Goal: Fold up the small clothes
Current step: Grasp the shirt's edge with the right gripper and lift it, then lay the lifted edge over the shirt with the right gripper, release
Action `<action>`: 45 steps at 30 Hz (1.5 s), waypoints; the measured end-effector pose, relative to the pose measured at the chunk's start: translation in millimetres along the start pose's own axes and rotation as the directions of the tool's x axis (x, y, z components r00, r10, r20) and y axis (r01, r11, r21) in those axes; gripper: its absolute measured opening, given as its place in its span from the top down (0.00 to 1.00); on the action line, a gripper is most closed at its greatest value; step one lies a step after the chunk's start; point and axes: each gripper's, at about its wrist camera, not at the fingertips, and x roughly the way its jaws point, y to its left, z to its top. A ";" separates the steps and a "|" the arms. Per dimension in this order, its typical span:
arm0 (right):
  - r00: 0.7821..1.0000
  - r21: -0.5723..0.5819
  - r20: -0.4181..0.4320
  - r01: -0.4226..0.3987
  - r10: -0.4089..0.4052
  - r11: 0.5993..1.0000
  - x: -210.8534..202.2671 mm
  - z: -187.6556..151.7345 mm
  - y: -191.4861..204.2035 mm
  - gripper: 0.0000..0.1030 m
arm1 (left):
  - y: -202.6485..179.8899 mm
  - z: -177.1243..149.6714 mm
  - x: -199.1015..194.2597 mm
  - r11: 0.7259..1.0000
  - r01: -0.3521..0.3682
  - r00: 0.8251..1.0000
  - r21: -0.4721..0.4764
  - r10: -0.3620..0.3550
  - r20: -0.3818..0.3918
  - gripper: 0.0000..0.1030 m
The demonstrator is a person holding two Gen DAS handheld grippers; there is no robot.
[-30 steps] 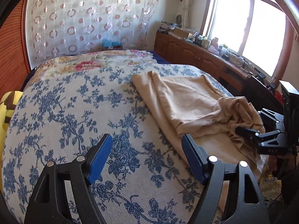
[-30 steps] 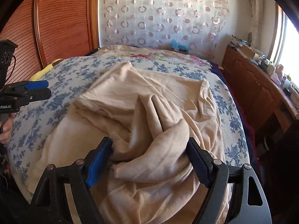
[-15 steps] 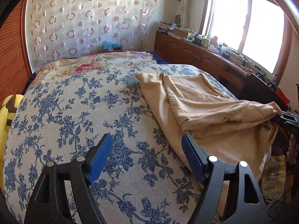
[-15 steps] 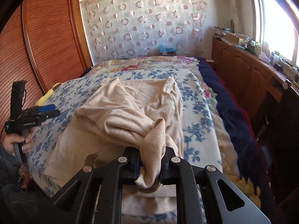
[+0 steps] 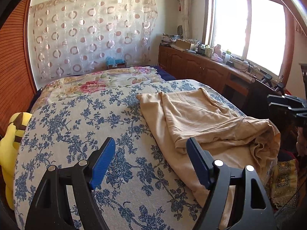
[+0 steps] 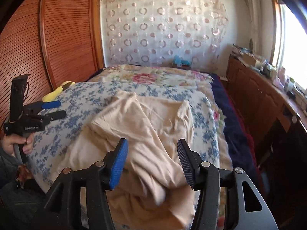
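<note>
A beige garment (image 5: 201,118) lies crumpled on the blue-flowered bedspread (image 5: 80,126), near the bed's right front corner. My left gripper (image 5: 151,161) hangs open above the spread, with its right pad just over the garment's near edge and nothing between its fingers. In the right wrist view the beige garment (image 6: 145,134) is blurred. A bunched fold of it drops below my right gripper (image 6: 151,163), whose jaws are opening with the pads clear of the cloth. The left gripper (image 6: 51,109) also shows at that view's left, in a hand.
A yellow plush toy (image 5: 11,145) sits at the bed's left edge by the wooden wardrobe (image 6: 48,44). A pink-flowered quilt (image 5: 99,82) covers the far end. Wooden cabinets (image 5: 201,69) with clutter run under the window on the right.
My right gripper closed on a bunch of the garment, lifted it toward me, then opened; the cloth is falling back. The left gripper rose slightly and stayed open.
</note>
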 end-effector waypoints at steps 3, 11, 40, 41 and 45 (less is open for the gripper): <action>0.999 -0.051 0.004 -0.035 0.035 0.998 11.7 13.6 14.7 0.46 | 0.0 0.7 -4.3 1.000 -0.010 1.000 0.006 0.010 0.012 0.25; 0.985 -0.095 -0.097 -0.155 0.145 0.983 84.7 34.8 37.5 0.46 | 8.3 -2.4 -7.5 1.000 -0.024 1.000 -0.009 0.024 0.017 0.25; 0.985 -0.150 -0.164 -0.081 0.055 0.985 170.6 125.0 -1.3 0.92 | 18.2 -11.6 -4.8 0.999 -0.012 1.000 -0.042 0.012 0.002 0.25; 0.987 -0.148 -0.160 -0.054 0.030 0.988 172.5 131.2 -12.1 0.92 | 17.7 -11.6 -4.3 0.999 -0.012 1.000 -0.041 0.012 0.001 0.25; 0.970 -0.135 -0.201 0.108 -0.134 0.985 202.5 142.7 -48.6 0.92 | 16.9 -12.3 -4.4 0.999 -0.010 1.000 -0.039 0.010 0.002 0.25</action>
